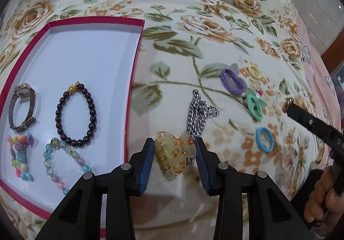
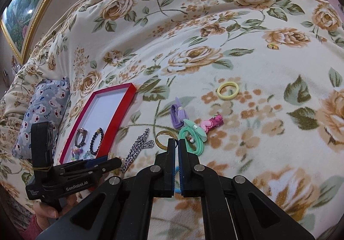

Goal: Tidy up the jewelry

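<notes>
1. The hair claw clip [image 1: 175, 153] sits between the two blue pads of the left gripper [image 1: 175, 154]. The fingers stand spread to either side of the clip, and both pads appear to touch its sides. Whether they are pressing on it firmly cannot be told. This placement suits a sideways carry to the box.
2. The gold ring [image 2: 164, 140] is pinched at the tips of the right gripper [image 2: 176, 147]. The fingers are clenched on its band, so the ring stands upright and clear of the blanket [image 2: 258, 68].
3. The red box [image 1: 133, 80] lies just left of the clip. Its white floor holds a watch [image 1: 21, 108], a dark bead bracelet [image 1: 76, 113], a pastel bead bracelet [image 1: 62, 162] and a coloured charm bracelet [image 1: 20, 154]. These are grouped at the near end, and the far end is free for further pieces.
4. Still loose on the blanket:
   - silver chain [image 1: 200, 115], just beyond the clip
   - purple hair tie [image 1: 233, 80]
   - green hair tie [image 1: 254, 106]
   - yellow hair tie [image 2: 228, 90]
   - blue hair tie [image 1: 264, 139]
   - pink clip [image 2: 211, 121]
5. Judgement: both tools are loaded, and the box is the likely destination.
</notes>
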Motion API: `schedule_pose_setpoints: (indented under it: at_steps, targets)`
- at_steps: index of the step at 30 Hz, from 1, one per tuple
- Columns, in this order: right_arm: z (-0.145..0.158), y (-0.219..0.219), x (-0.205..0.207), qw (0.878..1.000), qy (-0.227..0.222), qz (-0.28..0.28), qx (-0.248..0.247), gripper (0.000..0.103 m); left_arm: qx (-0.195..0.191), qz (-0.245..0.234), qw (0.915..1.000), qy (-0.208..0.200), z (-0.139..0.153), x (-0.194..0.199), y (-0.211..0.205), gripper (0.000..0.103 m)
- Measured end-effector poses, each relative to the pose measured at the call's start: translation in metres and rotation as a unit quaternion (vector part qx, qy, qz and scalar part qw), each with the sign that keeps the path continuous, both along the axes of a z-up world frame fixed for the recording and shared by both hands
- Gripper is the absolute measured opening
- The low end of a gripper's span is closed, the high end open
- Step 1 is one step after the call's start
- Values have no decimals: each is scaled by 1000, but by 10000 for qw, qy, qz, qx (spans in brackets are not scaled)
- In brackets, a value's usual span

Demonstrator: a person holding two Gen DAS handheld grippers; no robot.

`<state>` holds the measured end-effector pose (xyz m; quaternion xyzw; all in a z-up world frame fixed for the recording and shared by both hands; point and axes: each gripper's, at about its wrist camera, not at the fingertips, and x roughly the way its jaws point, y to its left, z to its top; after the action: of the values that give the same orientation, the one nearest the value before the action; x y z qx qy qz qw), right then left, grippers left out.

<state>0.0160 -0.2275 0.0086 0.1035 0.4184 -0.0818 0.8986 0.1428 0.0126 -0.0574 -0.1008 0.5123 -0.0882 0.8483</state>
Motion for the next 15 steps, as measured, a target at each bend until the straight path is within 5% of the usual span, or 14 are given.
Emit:
schedule_pose_setpoints:
  at_steps: [15]
  targets:
    - [-1,28,9,9995,-4,316,11,2,81,299,9970,-712,40,-28,26,35]
